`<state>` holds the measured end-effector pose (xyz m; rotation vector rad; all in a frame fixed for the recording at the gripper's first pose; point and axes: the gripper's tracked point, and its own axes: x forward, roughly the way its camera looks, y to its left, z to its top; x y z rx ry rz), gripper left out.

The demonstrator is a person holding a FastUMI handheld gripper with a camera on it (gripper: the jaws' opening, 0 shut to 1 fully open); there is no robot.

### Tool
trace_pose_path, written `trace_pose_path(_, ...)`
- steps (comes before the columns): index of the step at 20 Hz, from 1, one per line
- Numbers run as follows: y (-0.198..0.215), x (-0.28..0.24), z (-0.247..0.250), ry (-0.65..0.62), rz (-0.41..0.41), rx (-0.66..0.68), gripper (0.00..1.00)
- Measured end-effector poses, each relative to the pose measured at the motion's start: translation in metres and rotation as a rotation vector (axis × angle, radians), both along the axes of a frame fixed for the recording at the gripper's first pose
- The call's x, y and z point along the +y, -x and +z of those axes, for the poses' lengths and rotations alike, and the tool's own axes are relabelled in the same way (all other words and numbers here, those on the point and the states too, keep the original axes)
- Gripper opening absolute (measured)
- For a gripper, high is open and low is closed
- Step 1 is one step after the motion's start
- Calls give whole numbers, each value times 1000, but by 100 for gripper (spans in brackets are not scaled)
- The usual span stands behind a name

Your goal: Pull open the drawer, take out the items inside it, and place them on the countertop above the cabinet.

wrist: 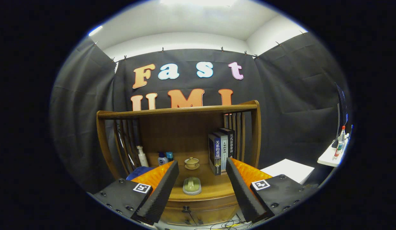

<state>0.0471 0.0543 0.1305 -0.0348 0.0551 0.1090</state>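
Books (221, 150) right of teacup (191, 163) on countertop (213, 187)

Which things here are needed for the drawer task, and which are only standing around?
For the job: the drawer, shut; the countertop; the gripper, open and empty.

Just standing about: books, lidded cup, green dish, bottles, white side table.

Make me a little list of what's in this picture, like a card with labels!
tongs: open, holding nothing
drawer: shut, knob low between the tongs
countertop: wooden, above the drawer
between the tongs: pale green dish
farther back: small lidded teacup
books: standing upright beside the right slats
bottles: by the left slats
task: not started
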Motion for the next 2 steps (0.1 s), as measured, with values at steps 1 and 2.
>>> trace_pose_path(1, -1, 1, -1, -2, 3, 3, 98)
trace_pose_path(2, -1, 2, -2, -4, 5, 7, 98)
